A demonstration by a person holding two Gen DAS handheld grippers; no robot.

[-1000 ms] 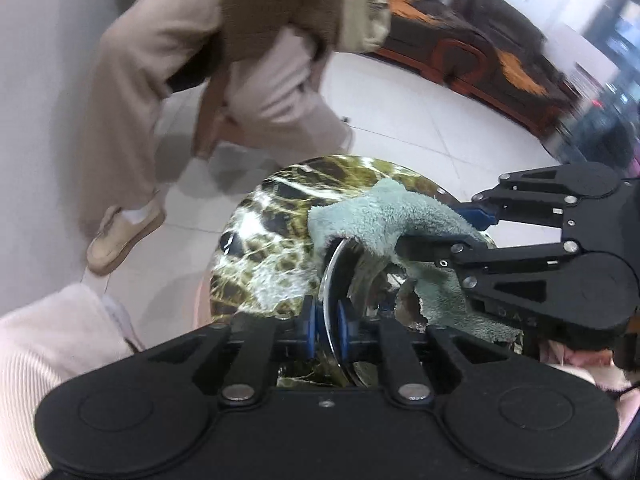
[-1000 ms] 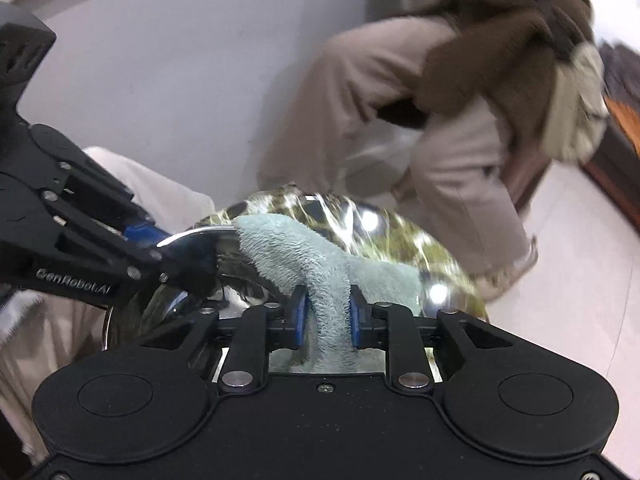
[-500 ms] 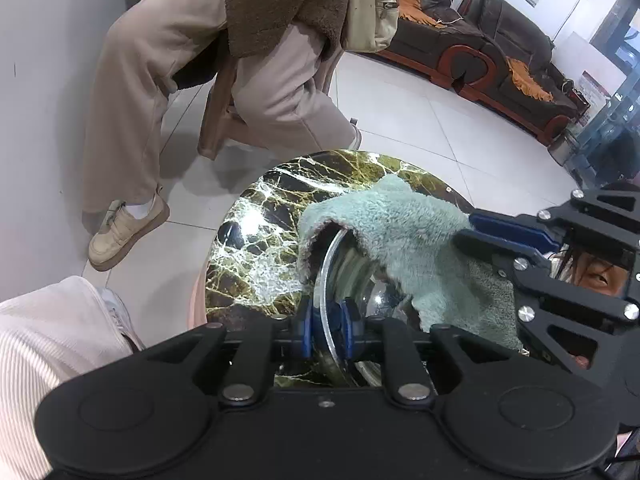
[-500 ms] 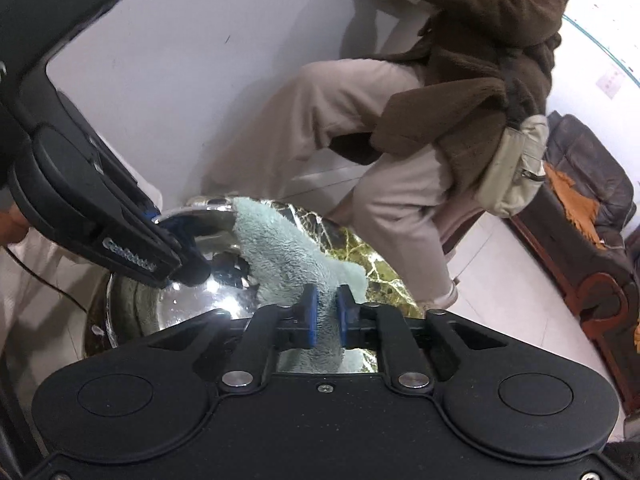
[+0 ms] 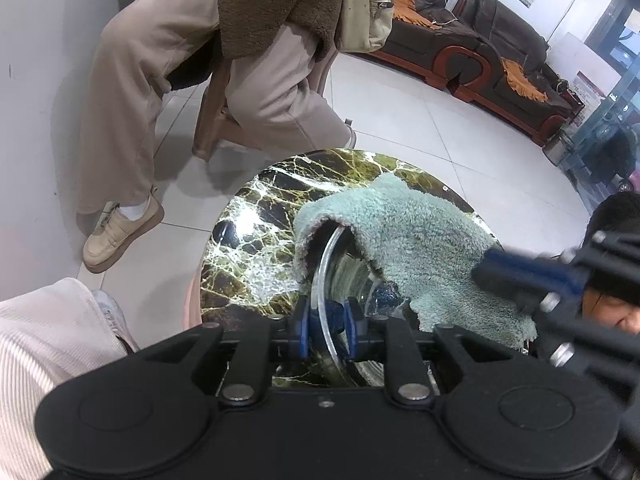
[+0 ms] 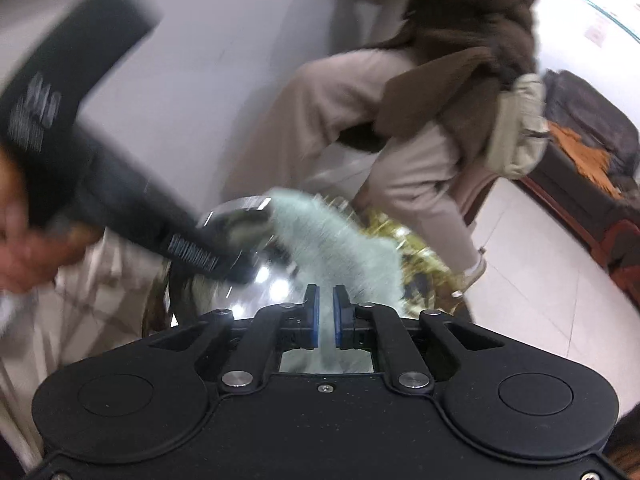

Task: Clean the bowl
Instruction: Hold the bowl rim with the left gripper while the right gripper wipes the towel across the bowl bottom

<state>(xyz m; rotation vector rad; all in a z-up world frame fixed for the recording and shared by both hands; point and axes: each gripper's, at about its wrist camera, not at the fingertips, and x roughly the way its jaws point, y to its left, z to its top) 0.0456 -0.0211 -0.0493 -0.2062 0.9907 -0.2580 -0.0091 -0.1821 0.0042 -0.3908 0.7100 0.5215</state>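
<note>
A shiny steel bowl point(image 5: 344, 276) stands tilted on its side over the round marble table point(image 5: 256, 232). My left gripper point(image 5: 327, 312) has the bowl's rim between its blue pads; its jaws are opening slightly, and the bowl stays held up. A grey-green fluffy cloth point(image 5: 408, 240) drapes over the bowl's upper rim and into its mouth. My right gripper point(image 5: 486, 270) comes in from the right, shut on that cloth. In the blurred right wrist view, the cloth point(image 6: 332, 236) runs between the pads of the right gripper point(image 6: 326, 312), the bowl point(image 6: 272, 280) gleams below, and the left gripper point(image 6: 232, 268) grips its near rim.
A person in beige trousers and a brown coat point(image 5: 256, 60) sits on a stool just beyond the table, one shoe point(image 5: 120, 236) near its edge. A pale ribbed trouser leg point(image 5: 52, 352) lies at lower left. Dark sofas point(image 5: 480, 40) line the far wall across white tile floor.
My right gripper has closed tighter on the cloth and swept it rightward across the bowl's mouth. The left jaws stand a little wider on the rim; the bowl stays tilted in place.
</note>
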